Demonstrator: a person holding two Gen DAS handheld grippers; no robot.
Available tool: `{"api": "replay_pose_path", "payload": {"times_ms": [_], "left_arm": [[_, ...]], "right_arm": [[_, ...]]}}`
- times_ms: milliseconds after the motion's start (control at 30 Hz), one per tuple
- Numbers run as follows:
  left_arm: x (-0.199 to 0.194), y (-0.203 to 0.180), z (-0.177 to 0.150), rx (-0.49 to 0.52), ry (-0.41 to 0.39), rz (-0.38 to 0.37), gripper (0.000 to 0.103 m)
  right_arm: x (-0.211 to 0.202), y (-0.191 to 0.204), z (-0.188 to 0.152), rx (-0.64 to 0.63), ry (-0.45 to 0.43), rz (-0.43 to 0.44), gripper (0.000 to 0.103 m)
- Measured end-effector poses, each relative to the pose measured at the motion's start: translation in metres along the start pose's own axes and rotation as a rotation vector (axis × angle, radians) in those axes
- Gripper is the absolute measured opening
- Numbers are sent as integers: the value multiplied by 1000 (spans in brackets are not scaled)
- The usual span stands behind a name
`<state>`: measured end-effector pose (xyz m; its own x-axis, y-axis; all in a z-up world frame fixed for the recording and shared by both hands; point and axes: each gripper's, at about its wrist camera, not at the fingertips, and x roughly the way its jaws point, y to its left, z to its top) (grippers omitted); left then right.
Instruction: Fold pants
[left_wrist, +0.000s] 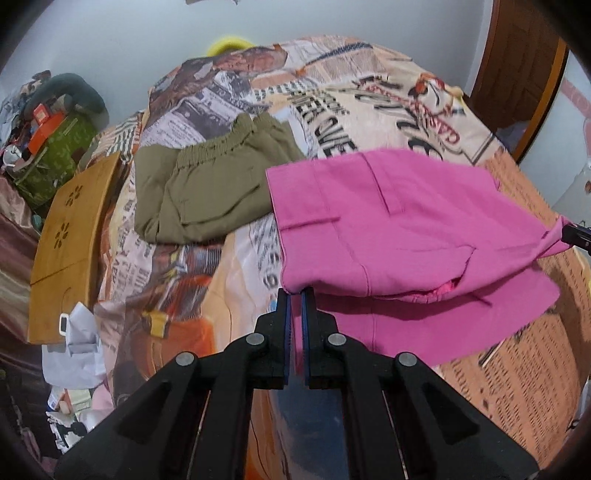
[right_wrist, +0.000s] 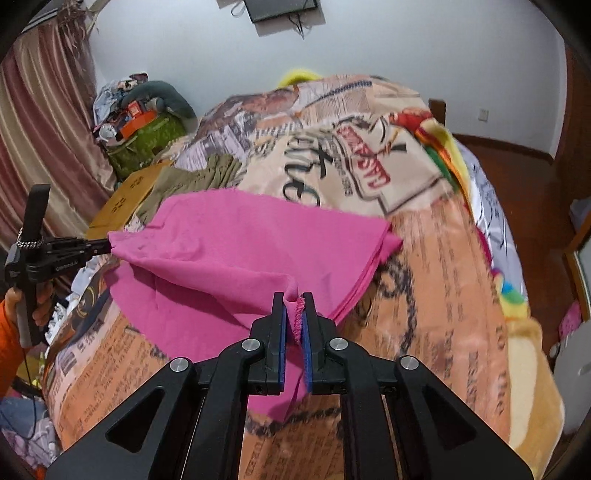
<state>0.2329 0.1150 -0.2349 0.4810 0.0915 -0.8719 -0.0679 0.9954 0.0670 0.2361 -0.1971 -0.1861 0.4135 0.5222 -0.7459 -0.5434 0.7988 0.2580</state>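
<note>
Pink pants (left_wrist: 388, 229) hang stretched between the two hand-held grippers above a bed covered by a newspaper-print blanket (left_wrist: 229, 280). The left hand-held gripper (left_wrist: 296, 295) is clenched on one corner of the pink fabric, its blue-lined pads pinching the cloth edge at the near left of the garment in the left wrist view. The right hand-held gripper (right_wrist: 294, 300) is likewise clamped on a bunched, stitched hem of the same pants, with a fold of pink cloth squeezed between its pads and trailing down between the fingers. In the right wrist view the left tool shows at the left edge, gripped by a hand (right_wrist: 38, 302) with an orange sleeve (right_wrist: 7, 332), holding the far corner of the pants taut. The garment is already doubled over, its upper layer sagging between the two held corners while the lower layers rest on the blanket. Beyond the pink pants, olive-green pants (left_wrist: 207, 184) with an elastic waistband lie folded on the bed, just beside and partly behind the pink ones. A small wooden board (left_wrist: 70, 236) with flower-shaped cutouts lies at the bed's left side, and a green bag (left_wrist: 55, 155) piled with clutter stands farther back by the wall.
</note>
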Motion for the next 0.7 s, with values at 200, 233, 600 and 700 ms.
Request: {"api": "replay_pose_path", "payload": {"times_ms": [200,233,600,700], "left_arm": [[2,3,-15,4,34,4,10],[0,4,-17,5,34,6,12],[-48,14,-12,5,-94,41,44],[-62,4,-3,29,-142,34,59]], "right_arm": [[-8,2,-15,24,37,-17,19],[-11,3,-16,21,37,-20,25],[-35,41,-8,-97,-43,-38,42],[-32,63,-4,-185,-46,-22,42]]}}
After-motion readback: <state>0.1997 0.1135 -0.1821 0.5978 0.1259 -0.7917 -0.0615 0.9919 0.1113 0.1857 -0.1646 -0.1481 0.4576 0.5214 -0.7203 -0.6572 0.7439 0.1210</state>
